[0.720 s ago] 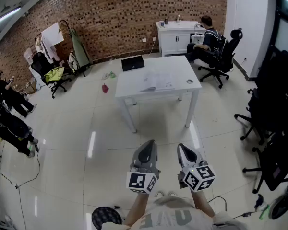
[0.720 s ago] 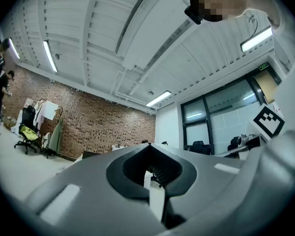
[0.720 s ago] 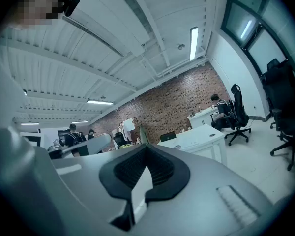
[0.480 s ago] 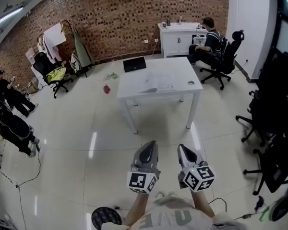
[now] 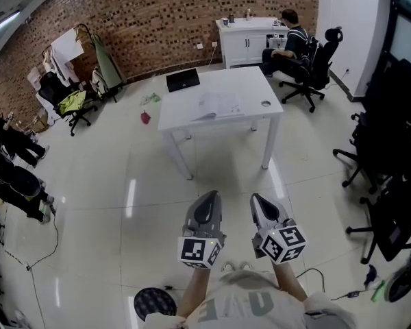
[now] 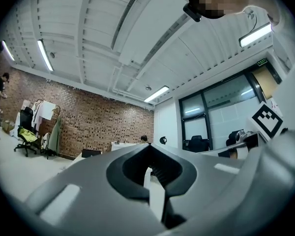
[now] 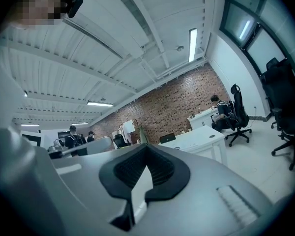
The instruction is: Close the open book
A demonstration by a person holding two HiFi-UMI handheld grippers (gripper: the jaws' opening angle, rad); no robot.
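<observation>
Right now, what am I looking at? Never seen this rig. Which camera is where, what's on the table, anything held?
No robot here: a person holds a two-finger tool in each hand. The head view is from a camera on their head, looking down at the left gripper and right gripper. The other two pictures come from cameras riding on each gripper, looking along its fingers. Both grippers are shut and hold nothing. Across the floor stands a white table with an open book, a dark laptop and a small round item I can't identify. The book is untouched.
</observation>
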